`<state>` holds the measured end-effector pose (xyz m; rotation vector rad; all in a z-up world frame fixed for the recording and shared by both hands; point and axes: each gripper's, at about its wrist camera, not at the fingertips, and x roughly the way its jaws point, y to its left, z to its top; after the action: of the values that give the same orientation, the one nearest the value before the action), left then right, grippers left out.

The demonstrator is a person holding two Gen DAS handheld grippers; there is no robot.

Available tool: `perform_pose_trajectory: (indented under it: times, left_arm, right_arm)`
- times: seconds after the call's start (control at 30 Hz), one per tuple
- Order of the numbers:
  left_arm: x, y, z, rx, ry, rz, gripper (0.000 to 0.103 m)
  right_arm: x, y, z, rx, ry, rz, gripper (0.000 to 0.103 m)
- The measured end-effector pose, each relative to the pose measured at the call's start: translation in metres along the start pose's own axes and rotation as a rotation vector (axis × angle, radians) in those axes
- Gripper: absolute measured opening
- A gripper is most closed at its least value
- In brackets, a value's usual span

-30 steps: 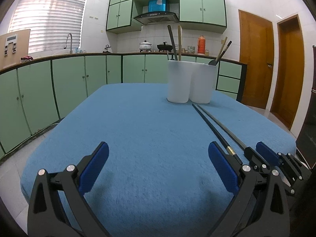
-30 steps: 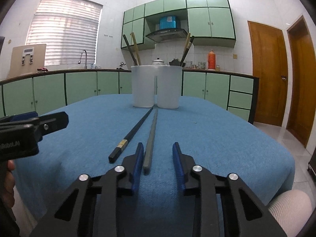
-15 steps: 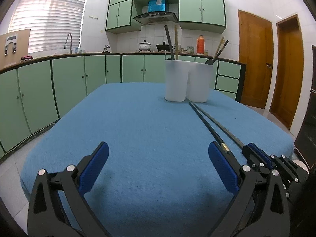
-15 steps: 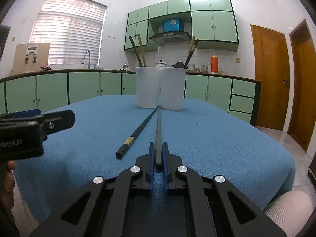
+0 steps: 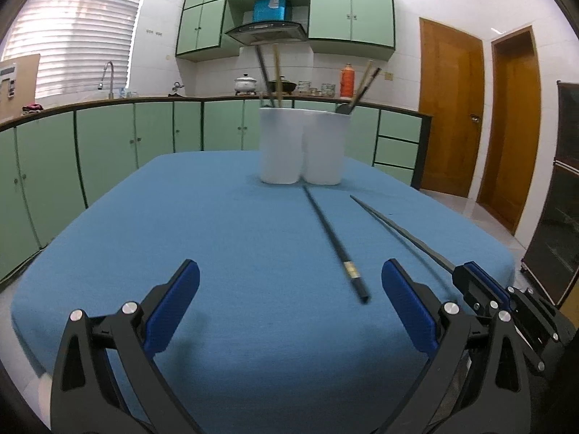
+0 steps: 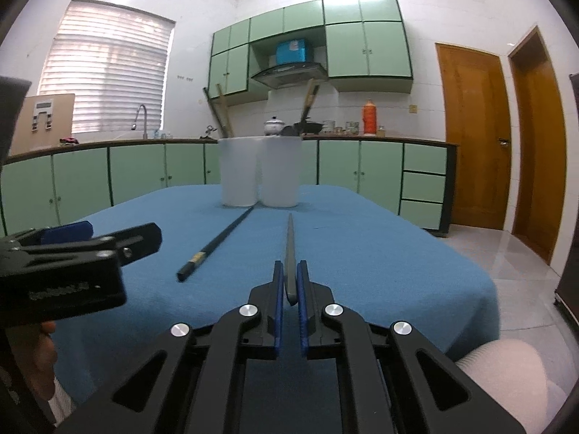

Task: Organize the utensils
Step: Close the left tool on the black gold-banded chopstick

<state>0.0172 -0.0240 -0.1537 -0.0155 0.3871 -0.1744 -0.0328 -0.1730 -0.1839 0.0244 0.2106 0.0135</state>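
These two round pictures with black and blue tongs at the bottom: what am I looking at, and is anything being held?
There is no robot here. A person holds a hand tool with a two-finger claw in each hand, and a wide-angle camera on each tool looks forward along its fingers. That gives two pictures, one from the left tool and one from the right.

Both look across a table with a blue cloth. At its far side stand two white holders side by side, with utensils sticking out. A black chopstick lies loose on the cloth.

The right claw is shut on a grey chopstick, which points toward the holders. The left claw is open and holds nothing.
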Motion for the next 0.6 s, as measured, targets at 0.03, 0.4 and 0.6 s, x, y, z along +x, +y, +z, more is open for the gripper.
perform_pose_trajectory:
  times: [0.03, 0.4, 0.6]
  left_arm:
    - [0.001, -0.004, 0.000, 0.003, 0.001, -0.006, 0.097]
    - [0.035, -0.033, -0.009, 0.000, 0.070, -0.026, 0.072]
    - [0.041, -0.042, -0.011, 0.022, 0.065, 0.012, 0.055]
  right_arm:
    - [-0.002, -0.004, 0.000, 0.006, -0.003, -0.009, 0.007]
    - [-0.002, -0.033, 0.003, 0.073, -0.011, -0.044, 0.007]
    - [0.001, -0.042, 0.003, 0.102, -0.006, -0.050, 0.007]
